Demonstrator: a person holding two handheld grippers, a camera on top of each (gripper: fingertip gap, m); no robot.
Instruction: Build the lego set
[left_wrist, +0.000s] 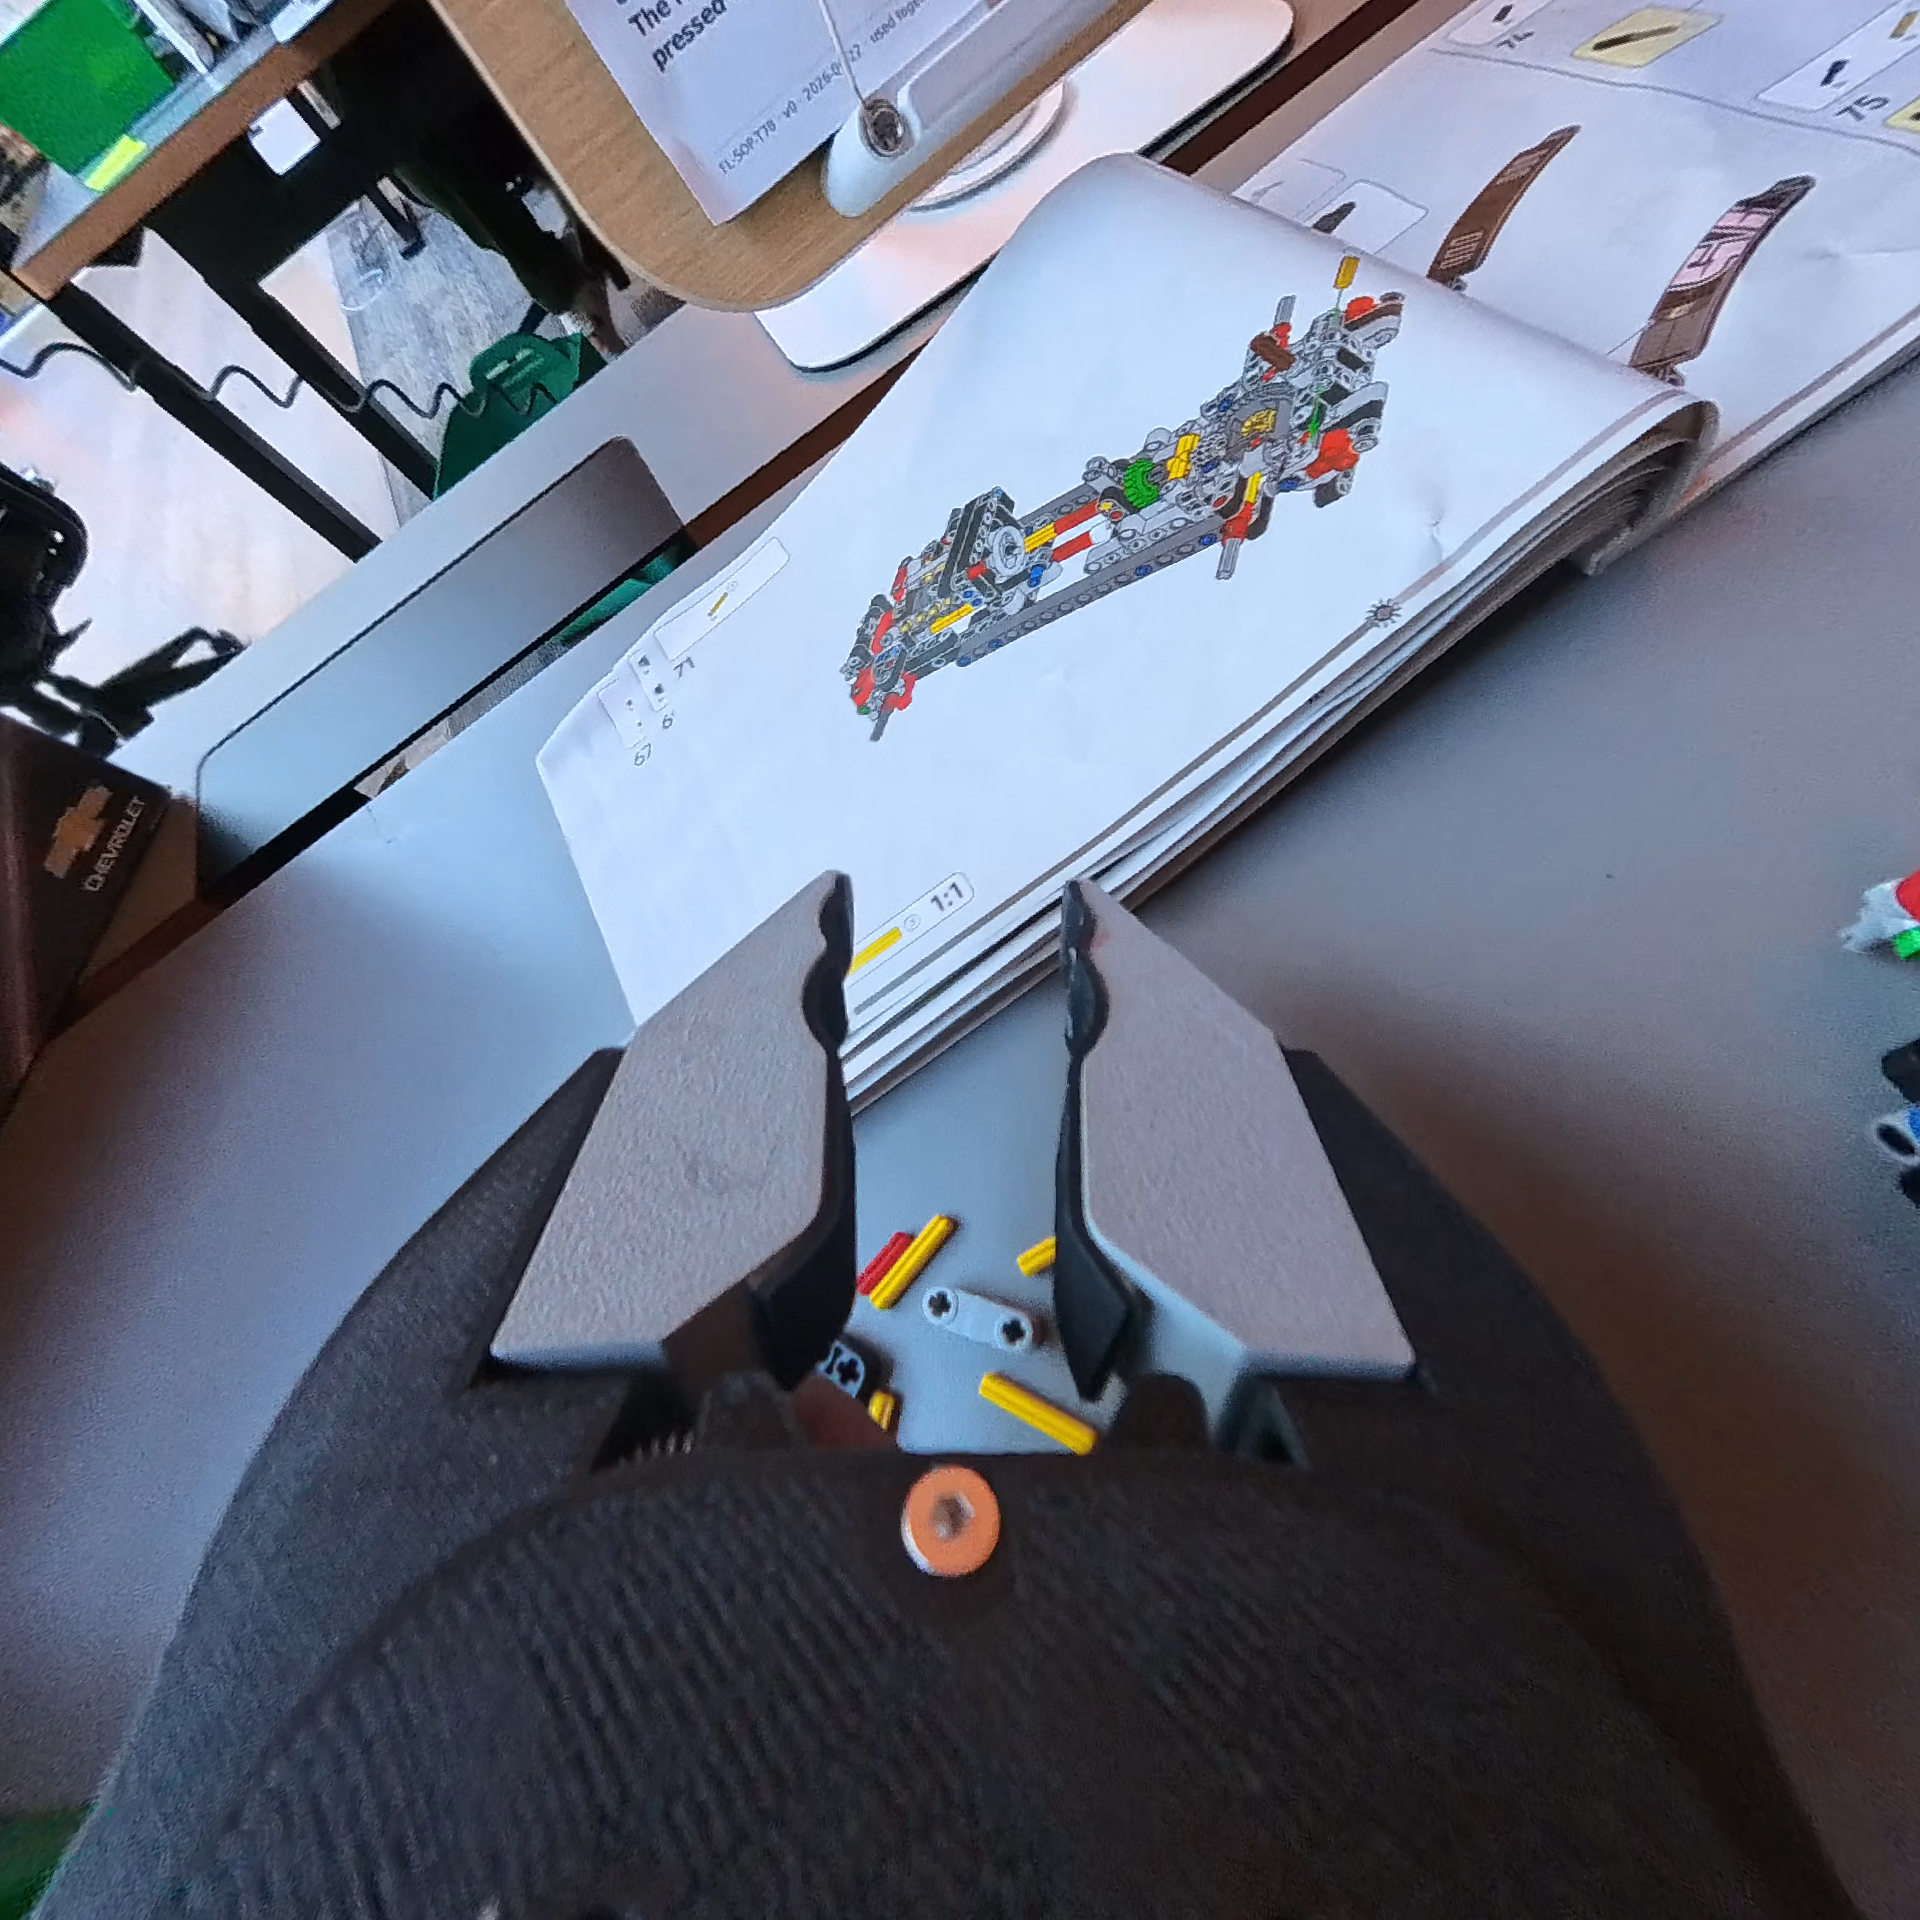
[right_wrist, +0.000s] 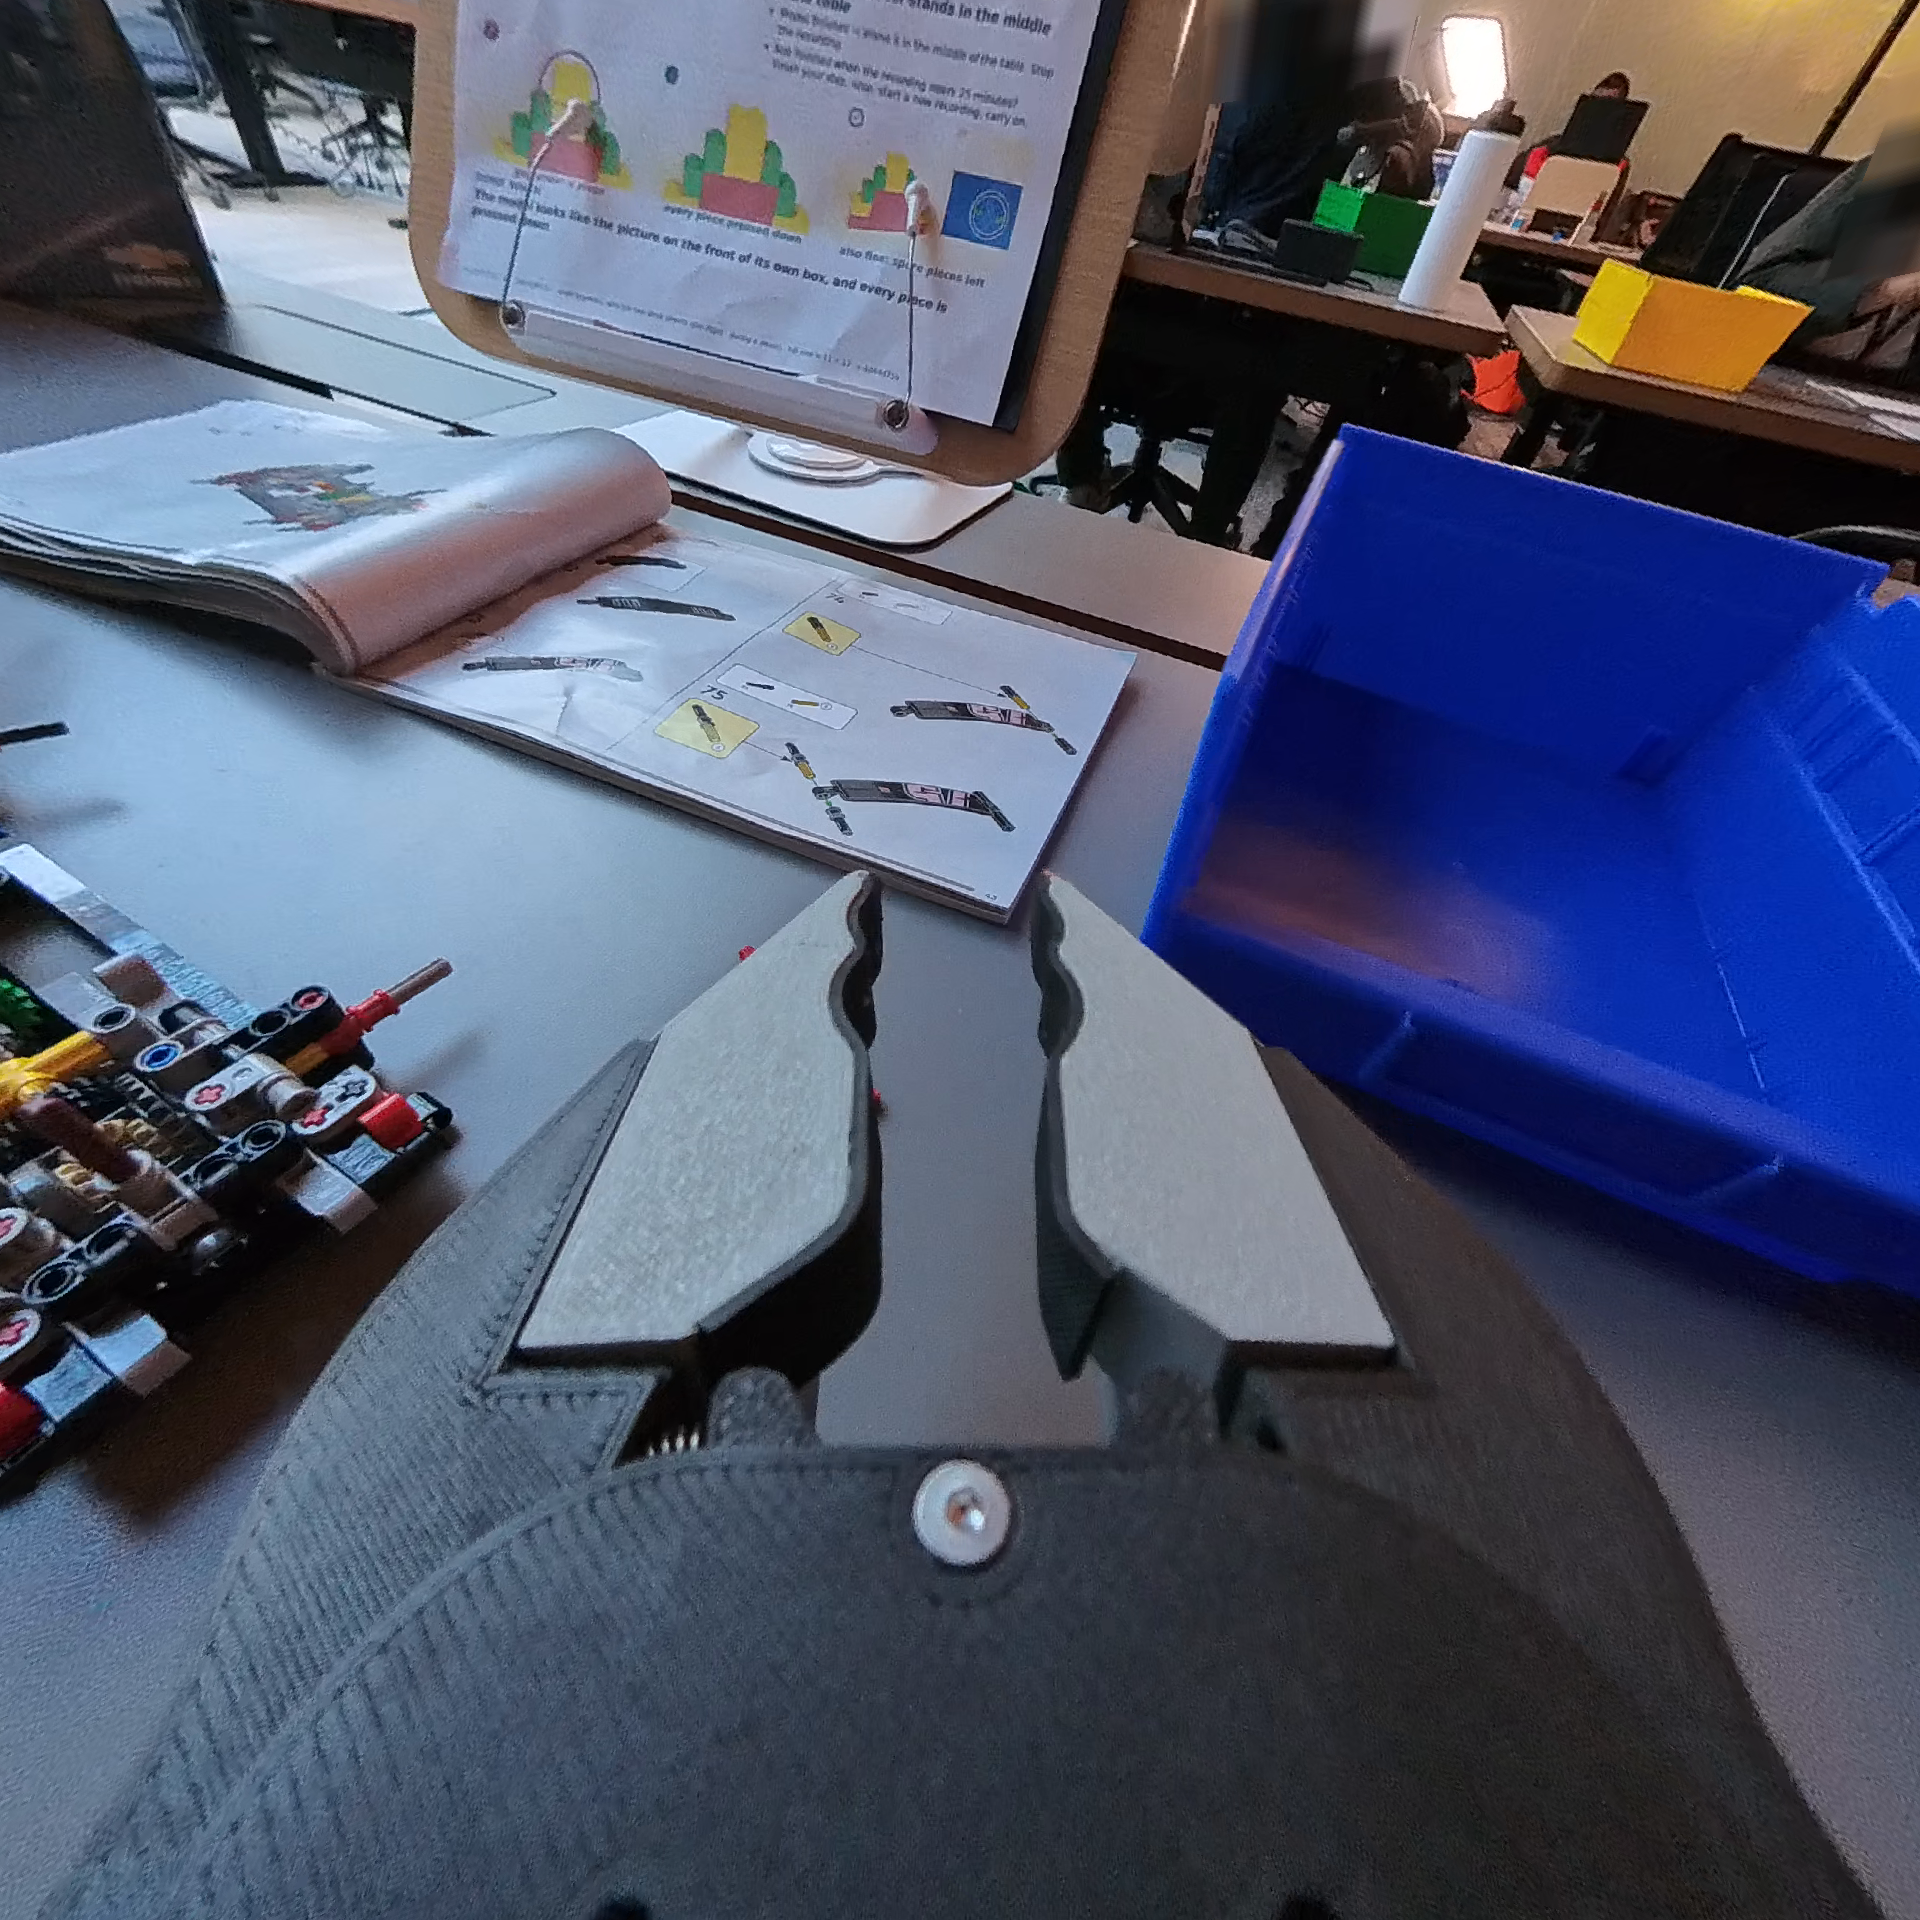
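L hand-held gripper (left_wrist: 956, 894): part open, empty, over instruction booklet (left_wrist: 1039, 644) corner; loose yellow axles (left_wrist: 1034, 1411) below. R hand-held gripper (right_wrist: 956, 894): part open, empty, betw. blue bin (right_wrist: 1558, 831) and brick model (right_wrist: 208, 1122). Best lowered squarely, slowly.

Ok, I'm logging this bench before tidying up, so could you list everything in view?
Instruction booklet: one, white, lying open mid-table.
Loose small building pieces: several, yellow, red and grey, on the table under the left gripper.
Part-built brick model: one, mostly black and grey, on the table at left.
Storage bin: one, blue, at right.
Sheet stand: one, wood-edged, holding a printed page, behind the booklet.
Table: one, grey.
Left gripper: open, empty, over the booklet's near edge.
Right gripper: open, empty, beside the bin.
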